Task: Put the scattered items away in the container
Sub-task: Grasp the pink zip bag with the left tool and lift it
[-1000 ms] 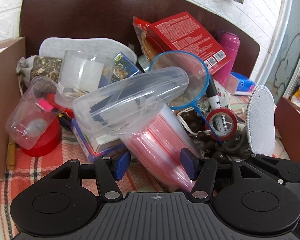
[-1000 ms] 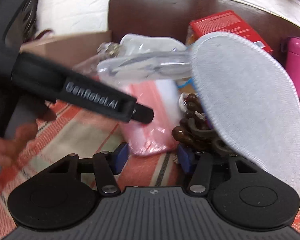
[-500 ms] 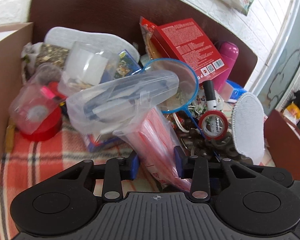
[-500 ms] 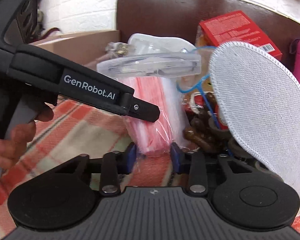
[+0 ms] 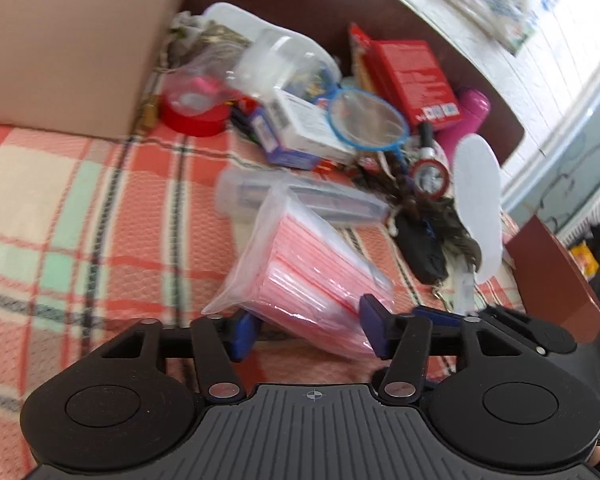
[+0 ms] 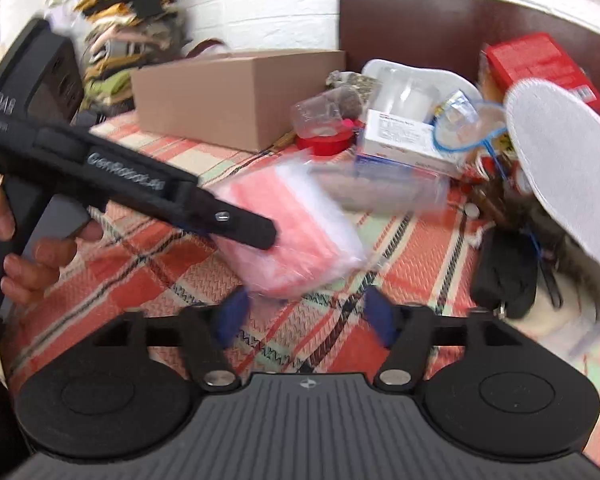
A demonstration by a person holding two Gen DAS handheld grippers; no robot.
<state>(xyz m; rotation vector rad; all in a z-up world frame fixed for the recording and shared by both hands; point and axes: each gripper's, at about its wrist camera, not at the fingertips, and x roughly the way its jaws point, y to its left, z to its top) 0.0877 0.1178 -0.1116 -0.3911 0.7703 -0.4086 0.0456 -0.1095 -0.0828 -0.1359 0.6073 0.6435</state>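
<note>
Spread wide on both sides, after just opening from a tight squeeze half a second ago. Between the left fingers [image 5: 242, 334]: the near end of the bag of pink sheets [image 5: 300, 280], no pad clearly pressing it. Between the right fingers [image 6: 380, 316]: only plaid cloth [image 6: 332, 332], with the same bag just ahead and slightly left of them. Bag now out on open cloth, clear of the pile it sat against a second ago. Clear plastic case [image 5: 300, 200], earlier riding on top of the bag, now lying on the cloth just behind it. Cardboard box [image 5: 72, 60] well apart at the far left, further off than before. Seen from the right wrist: left tool slanting down over the bag, gripped at its handle by a hand [image 6: 24, 264], fingers curled round it. White insole [image 6: 560, 168] tilted up at the right.
</note>
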